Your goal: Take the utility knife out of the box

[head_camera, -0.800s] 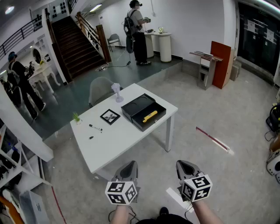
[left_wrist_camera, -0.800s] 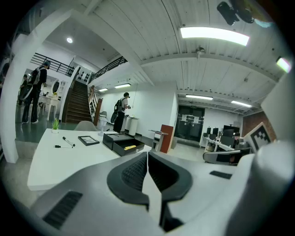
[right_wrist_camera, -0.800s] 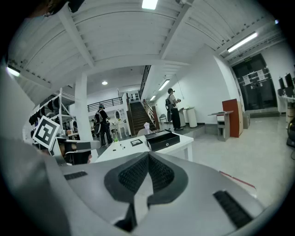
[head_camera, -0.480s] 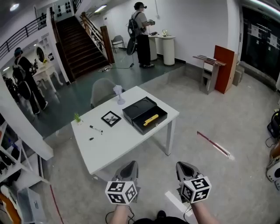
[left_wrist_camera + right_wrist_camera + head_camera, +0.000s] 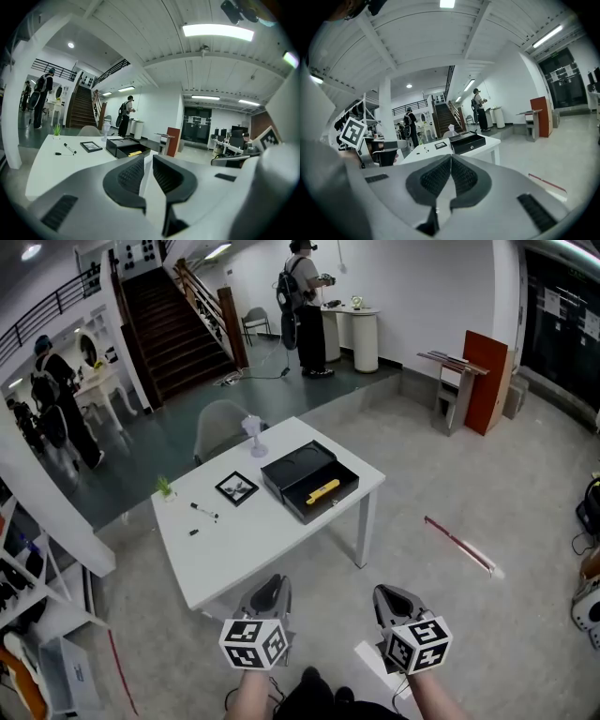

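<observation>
My left tool (image 5: pixel 271 585) and right tool (image 5: pixel 388 595) hang clenched and empty at 6 o'clock. I'm short of the white worktop (image 5: pixel 246 542), where the yellow utility knife (image 5: pixel 322 489) lies inside the open black box (image 5: pixel 289 497) at 12 o'clock.

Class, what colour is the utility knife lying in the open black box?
The slim utility knife is yellow; head view shows it best.

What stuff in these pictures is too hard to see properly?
- Head view: the utility knife is too small to tell whether its blade is out.
- Right gripper view: the utility knife is hidden behind the front wall of the box.
- Head view: the framed picture is too small to tell what it shows.
</observation>
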Available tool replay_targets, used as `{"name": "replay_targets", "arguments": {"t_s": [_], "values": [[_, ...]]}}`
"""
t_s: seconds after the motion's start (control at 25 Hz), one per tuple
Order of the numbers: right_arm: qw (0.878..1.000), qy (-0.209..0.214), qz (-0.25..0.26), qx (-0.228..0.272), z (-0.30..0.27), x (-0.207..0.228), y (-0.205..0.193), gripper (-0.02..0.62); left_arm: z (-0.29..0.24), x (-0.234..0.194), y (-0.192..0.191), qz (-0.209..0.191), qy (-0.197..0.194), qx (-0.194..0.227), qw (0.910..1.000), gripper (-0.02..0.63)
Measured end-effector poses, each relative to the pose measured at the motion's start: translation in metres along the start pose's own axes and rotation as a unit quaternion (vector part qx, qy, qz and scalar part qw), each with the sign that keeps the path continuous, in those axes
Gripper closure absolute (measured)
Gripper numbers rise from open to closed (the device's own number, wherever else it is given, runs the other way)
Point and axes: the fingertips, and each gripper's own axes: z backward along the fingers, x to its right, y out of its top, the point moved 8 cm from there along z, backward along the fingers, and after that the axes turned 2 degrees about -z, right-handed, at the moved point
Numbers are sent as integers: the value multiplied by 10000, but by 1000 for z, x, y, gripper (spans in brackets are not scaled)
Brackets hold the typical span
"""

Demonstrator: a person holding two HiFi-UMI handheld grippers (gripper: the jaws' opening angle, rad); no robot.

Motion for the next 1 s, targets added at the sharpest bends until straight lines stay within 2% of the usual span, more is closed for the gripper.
{"name": "replay_targets", "arguments": {"t_s": [0.08,0.32,0.68,1.0], "values": [[10000,-8,-38,-17,-3,2,-1,594,-5,-4,2,39,-6,-23,10000,543],[9999,-89,-97,0,-28,16,3,594,-41,-17,6,9,-130,-111,9999,509],[9984,-474,-270,165,-104,33,40,594,-128,-69,31,-191,-491,-290,9982,488],[9964,-830,-175,31,-177,48,59,594,-213,-118,55,-354,-832,-532,9945,472]]}}
